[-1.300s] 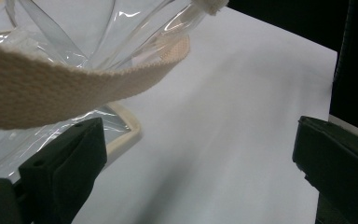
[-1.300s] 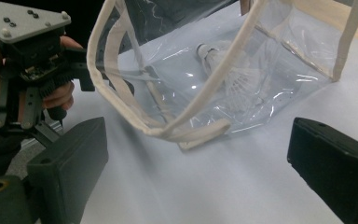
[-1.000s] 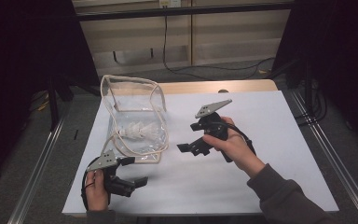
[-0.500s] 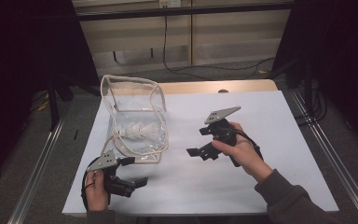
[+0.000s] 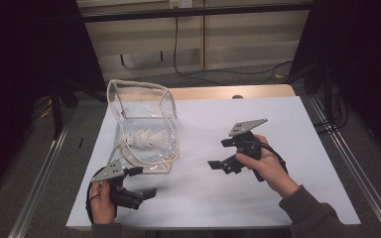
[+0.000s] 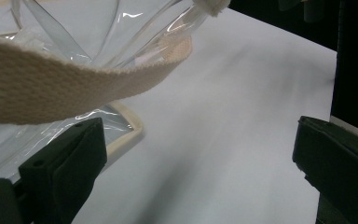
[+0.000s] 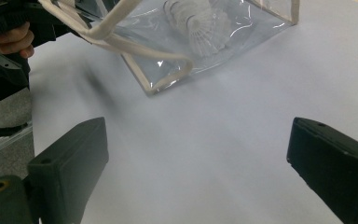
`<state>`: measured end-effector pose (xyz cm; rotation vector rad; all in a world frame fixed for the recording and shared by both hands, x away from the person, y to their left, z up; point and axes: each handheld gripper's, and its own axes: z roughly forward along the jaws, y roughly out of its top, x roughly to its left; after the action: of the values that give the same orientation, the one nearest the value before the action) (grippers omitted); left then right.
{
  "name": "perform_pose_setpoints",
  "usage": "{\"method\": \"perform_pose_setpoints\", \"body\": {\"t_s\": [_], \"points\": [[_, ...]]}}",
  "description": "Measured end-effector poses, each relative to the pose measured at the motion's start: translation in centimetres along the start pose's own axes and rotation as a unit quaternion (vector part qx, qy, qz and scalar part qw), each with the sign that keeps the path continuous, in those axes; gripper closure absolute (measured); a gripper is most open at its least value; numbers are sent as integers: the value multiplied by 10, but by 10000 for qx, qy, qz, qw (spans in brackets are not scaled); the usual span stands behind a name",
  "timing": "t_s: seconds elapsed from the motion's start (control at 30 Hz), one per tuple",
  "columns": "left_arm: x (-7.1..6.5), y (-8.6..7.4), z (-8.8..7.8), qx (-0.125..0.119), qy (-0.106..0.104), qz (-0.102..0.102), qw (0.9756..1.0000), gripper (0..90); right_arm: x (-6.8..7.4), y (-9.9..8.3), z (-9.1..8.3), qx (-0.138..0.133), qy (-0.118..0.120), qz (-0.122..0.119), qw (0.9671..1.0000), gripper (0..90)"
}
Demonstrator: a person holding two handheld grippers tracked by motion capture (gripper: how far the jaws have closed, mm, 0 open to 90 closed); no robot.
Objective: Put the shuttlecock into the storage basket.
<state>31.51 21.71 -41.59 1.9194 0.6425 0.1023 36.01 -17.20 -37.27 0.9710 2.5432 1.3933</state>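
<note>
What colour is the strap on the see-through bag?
The strap is cream, a woven beige webbing; the left gripper view shows it best.

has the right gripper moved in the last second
Yes. In the high view the right gripper has drawn back to the right and toward the person, away from the clear bag, which lies in the same spot on the white table.

Lab: railed white table (image 5: 287,124), cables (image 5: 213,74)

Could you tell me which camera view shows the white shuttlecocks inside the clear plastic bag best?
The right gripper view: the white feathered shuttlecocks lie close and sharp inside the clear plastic bag. The high view shows them small and far; the left gripper view gives bag wall and strap, no clear shuttlecock.
</note>
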Motion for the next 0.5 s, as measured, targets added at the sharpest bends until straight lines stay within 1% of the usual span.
{"method": "perform_pose_setpoints", "body": {"t_s": [0.1, 0.33, 0.43, 0.5], "points": [[0, 0, 0, -4, -6, -10, 10000, 29, -2, -6, -1, 38, -34, 3, 10000, 48], [0, 0, 0, -4, 0, -13, 10000, 29, -7, -19, -6, -25, -41, 114, 9999, 49], [0, 0, 1, 13, -3, 12, 10000, 29, -9, -23, -9, -24, -75, 90, 9999, 50], [0, 0, 1, 14, -9, -7, 10000, 29, -9, -25, -11, -17, -91, 90, 9999, 51]]}}
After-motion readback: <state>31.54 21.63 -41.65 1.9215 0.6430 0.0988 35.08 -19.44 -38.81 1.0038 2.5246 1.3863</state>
